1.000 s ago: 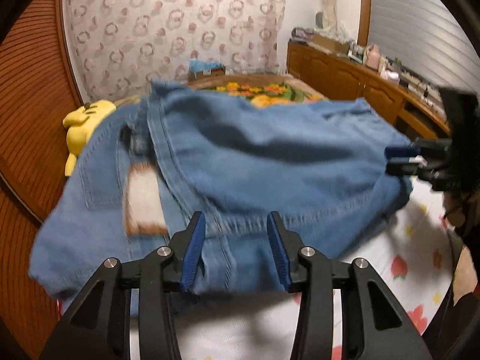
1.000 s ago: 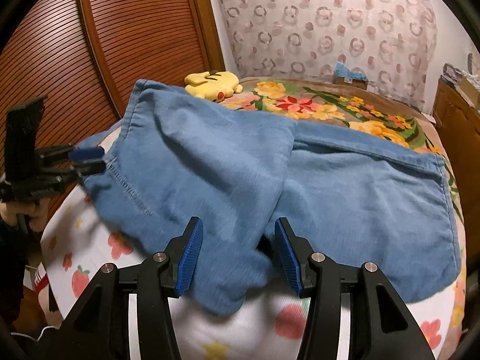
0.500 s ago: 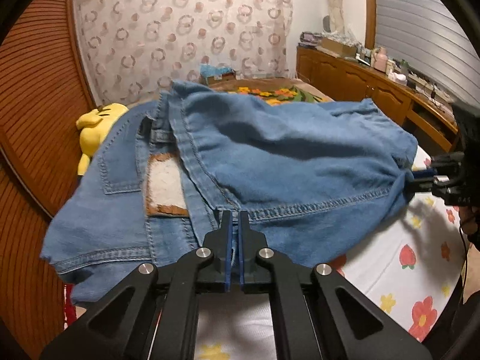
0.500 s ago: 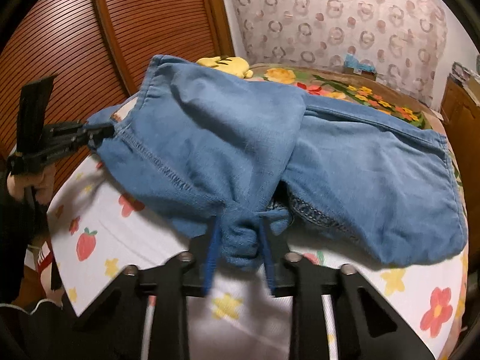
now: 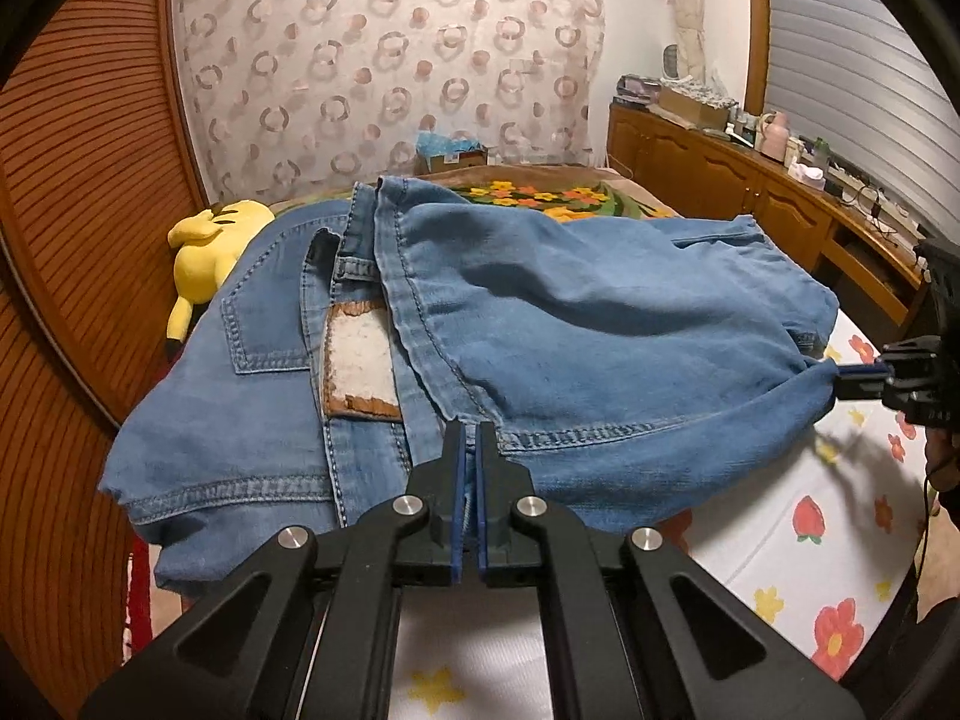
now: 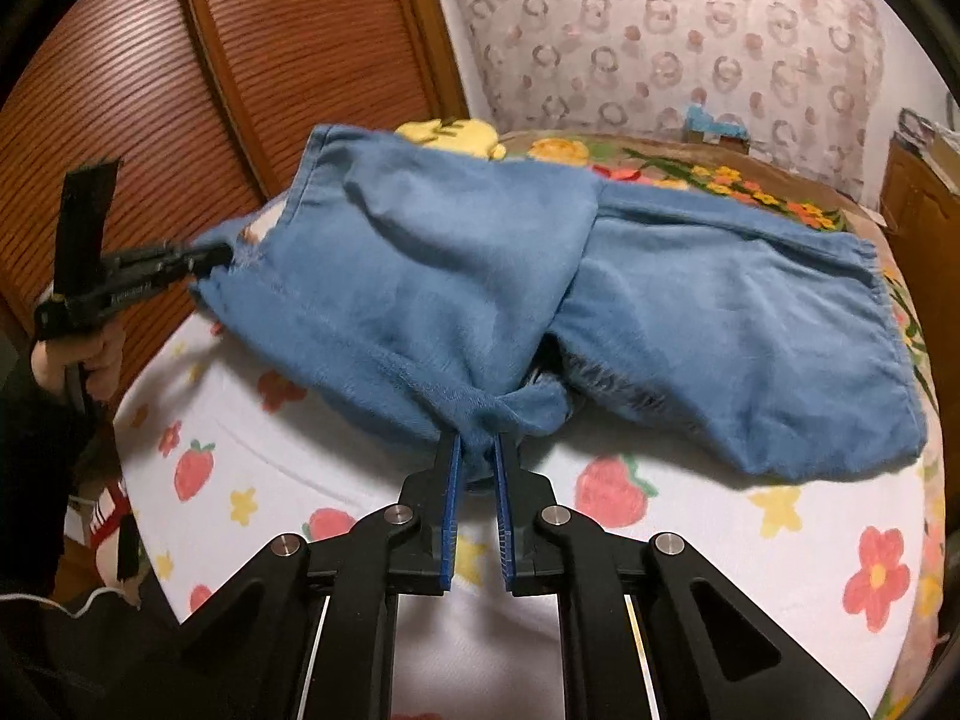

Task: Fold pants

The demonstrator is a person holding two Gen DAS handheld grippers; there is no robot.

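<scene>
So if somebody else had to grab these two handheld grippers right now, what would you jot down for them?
Left gripper: shut on the stitched hem edge of the blue denim pants.
Right gripper: its jaws have just been closing and now pinch a bunched corner of the same pants.
Pants: on the white flower-and-strawberry bedsheet, one layer already doubled over, with the brown waistband patch still showing. A yellow plush toy lies behind them.
Done: both corners gripped.
Left: probably carry the held edge across to complete the fold, then smooth it.
</scene>
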